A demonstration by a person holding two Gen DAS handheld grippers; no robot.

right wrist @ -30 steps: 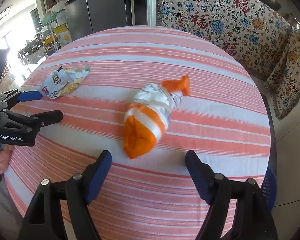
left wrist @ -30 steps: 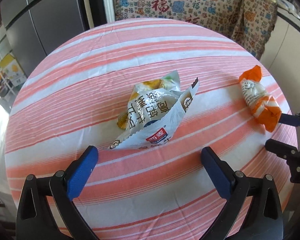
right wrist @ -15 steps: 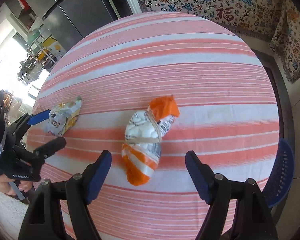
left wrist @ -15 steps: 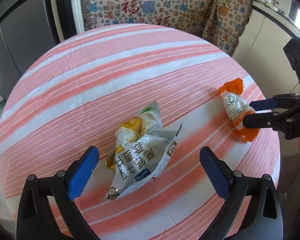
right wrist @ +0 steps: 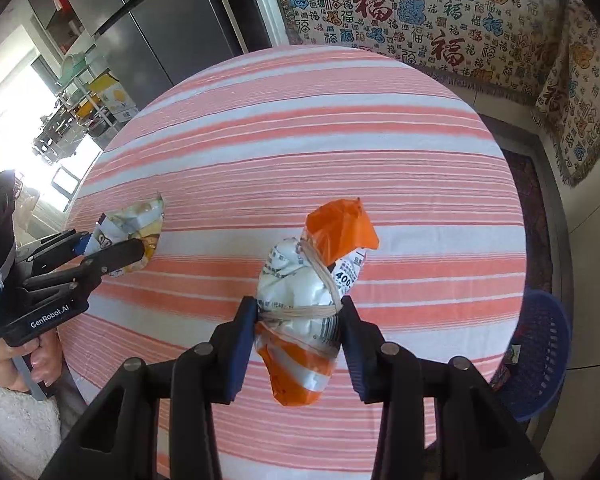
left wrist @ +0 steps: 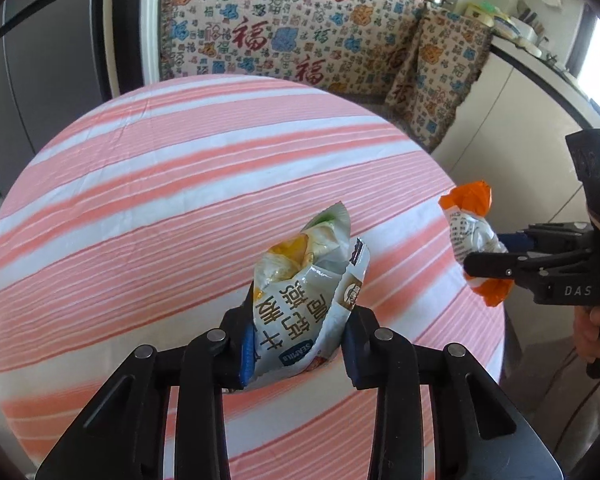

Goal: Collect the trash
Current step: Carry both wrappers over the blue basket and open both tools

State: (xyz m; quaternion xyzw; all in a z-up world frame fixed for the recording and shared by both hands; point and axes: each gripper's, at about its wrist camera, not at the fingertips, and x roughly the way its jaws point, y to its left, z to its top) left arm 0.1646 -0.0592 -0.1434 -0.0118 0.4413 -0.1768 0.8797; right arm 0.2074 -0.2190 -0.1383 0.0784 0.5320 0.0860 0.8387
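- A crumpled white snack bag (left wrist: 304, 300) with yellow print is sitting clenched between the blue pads of the left gripper (left wrist: 298, 344), whose jaws have just been closing on it, above the near part of the round worktop (left wrist: 180, 184).
- An orange and white wrapper bundle (right wrist: 312, 312), tied with rubber bands, is being grasped by the right gripper (right wrist: 300, 340), whose jaws have also just been closing, close to the worktop's right edge.
- The striped pink and white cloth is lying bare across the middle and far side.
- A blue basket (right wrist: 540, 360) is standing on the floor just past the right edge.
- A patterned sofa (left wrist: 300, 32) is lining the far edge.
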